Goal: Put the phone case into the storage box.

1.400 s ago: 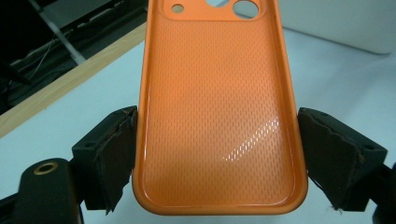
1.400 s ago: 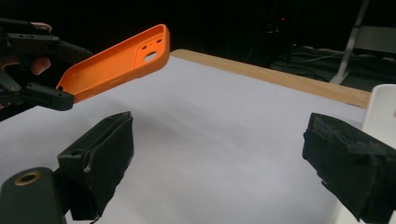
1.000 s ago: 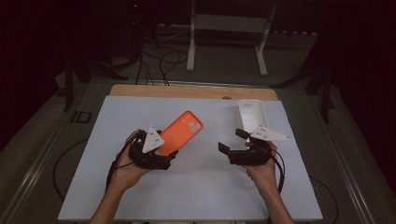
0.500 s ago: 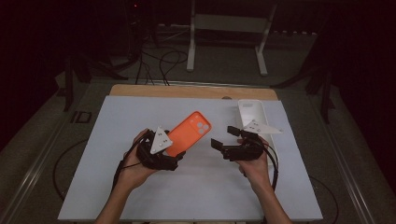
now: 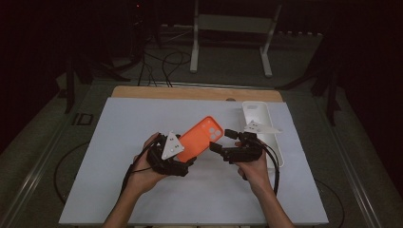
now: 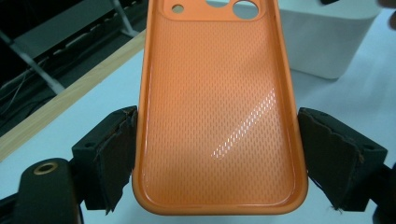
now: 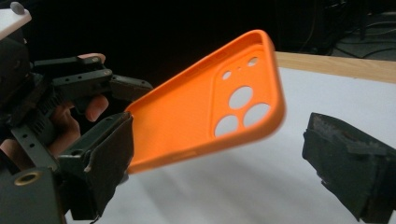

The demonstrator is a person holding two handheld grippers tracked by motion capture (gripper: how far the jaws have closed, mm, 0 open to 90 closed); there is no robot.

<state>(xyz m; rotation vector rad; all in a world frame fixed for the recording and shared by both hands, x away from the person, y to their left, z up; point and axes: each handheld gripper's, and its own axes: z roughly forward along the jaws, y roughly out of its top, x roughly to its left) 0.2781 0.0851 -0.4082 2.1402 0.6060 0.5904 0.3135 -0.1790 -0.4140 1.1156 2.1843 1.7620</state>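
The orange phone case point(image 5: 202, 138) hangs above the table point(image 5: 119, 123), pinched by its long edges in my left gripper point(image 6: 215, 154). My right gripper point(image 5: 222, 141) has its jaws spread around the case's camera end, not touching it.

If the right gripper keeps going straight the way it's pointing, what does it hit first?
Most likely the orange phone case, whose camera-hole end sits just ahead between the right gripper's open fingers. The left gripper holds it. Depth is unclear.
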